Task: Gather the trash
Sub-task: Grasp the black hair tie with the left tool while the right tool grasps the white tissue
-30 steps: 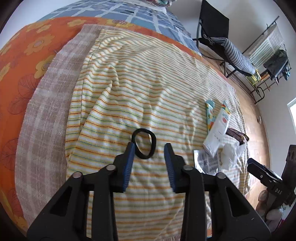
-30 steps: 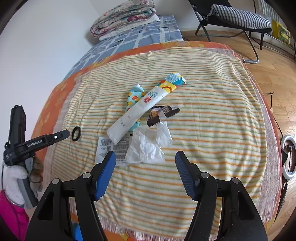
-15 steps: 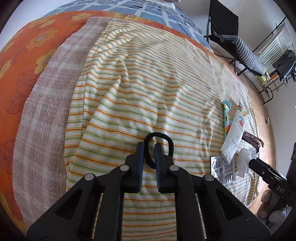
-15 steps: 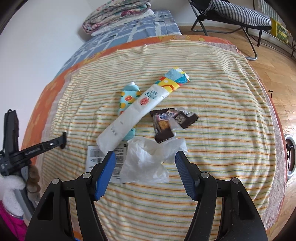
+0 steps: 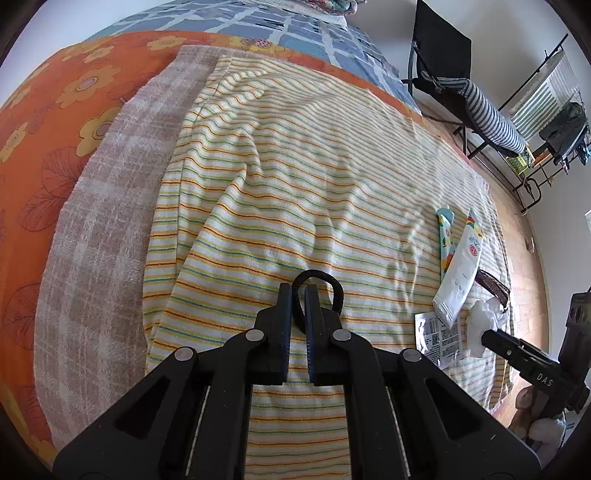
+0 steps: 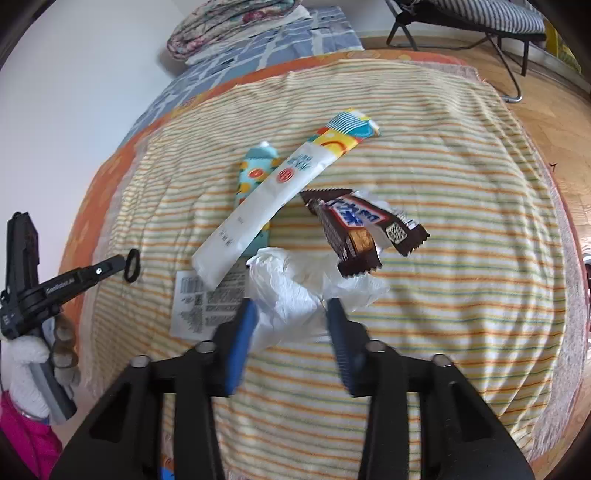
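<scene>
On the striped towel [image 5: 295, 177] spread over the bed, I've got the left gripper [image 5: 298, 295] with its jaws together, pinching one side of a black hair tie [image 5: 334, 286]; the rest of the loop sticks out past the tips on the far side, lying on the towel. From the right wrist view that gripper [image 6: 123, 261] sits at the far left with the hair tie [image 6: 132, 270] at its tip, held by a hand in a white glove [image 6: 27, 363]. The right gripper [image 6: 290, 308] has just been closing, and the crumpled white tissue [image 6: 291, 291] is between its blue pads; the pads look in contact with the tissue on both sides, so I read it as clamped on the tissue, though the frame is a bit motion-blurred. Just beyond the tissue on the right lies a torn brown candy wrapper [image 6: 364, 229], touching it. To the left of it a long white sachet [image 6: 273, 195] lies diagonally over a teal fruit-print packet [image 6: 255, 173], and its near end overlaps a white printed label [image 6: 197, 306] with barcodes. Far back: folded quilt [image 6: 229, 22], folding chair [image 6: 472, 22] on wood floor.
</scene>
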Demonstrator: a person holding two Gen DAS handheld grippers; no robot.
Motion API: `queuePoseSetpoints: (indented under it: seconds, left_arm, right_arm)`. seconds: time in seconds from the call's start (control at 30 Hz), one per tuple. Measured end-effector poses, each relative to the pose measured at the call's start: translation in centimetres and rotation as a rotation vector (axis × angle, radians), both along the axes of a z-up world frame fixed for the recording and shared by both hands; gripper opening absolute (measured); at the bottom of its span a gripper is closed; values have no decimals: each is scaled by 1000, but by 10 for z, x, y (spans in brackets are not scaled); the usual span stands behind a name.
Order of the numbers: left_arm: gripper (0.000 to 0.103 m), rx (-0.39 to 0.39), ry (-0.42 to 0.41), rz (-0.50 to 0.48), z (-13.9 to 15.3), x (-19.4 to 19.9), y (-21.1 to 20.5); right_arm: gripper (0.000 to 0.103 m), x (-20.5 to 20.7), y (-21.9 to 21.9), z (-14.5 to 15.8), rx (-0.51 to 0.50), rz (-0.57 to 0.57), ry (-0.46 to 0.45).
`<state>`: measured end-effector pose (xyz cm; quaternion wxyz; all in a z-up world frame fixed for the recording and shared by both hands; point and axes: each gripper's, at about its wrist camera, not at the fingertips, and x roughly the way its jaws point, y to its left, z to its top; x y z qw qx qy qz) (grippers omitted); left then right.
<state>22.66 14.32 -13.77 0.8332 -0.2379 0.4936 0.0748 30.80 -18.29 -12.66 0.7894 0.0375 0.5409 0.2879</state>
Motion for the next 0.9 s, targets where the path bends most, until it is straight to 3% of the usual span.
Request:
queuePoseSetpoints:
  seconds: [0.23,0.33,0.37,0.5,0.9]
  left_arm:
    - [7,-14,-15,14,5,-1,2]
    - [44,-24,9,29,0,2,3]
    - [47,-15,6,37,0,2,3]
    - [47,-11,43,53,-7,7,2]
    - [43,132,44,-42,-8,17,-28]
  right_arm:
    - [19,-9,1,8,6,19,-28]
    - [18,-10,0,11,14,24,-36]
    - [18,-11,0,12,16,26,-39]
    - [18,-12,3,13,15,39,-42]
    - [18,-13,7,15,9,51,-56]
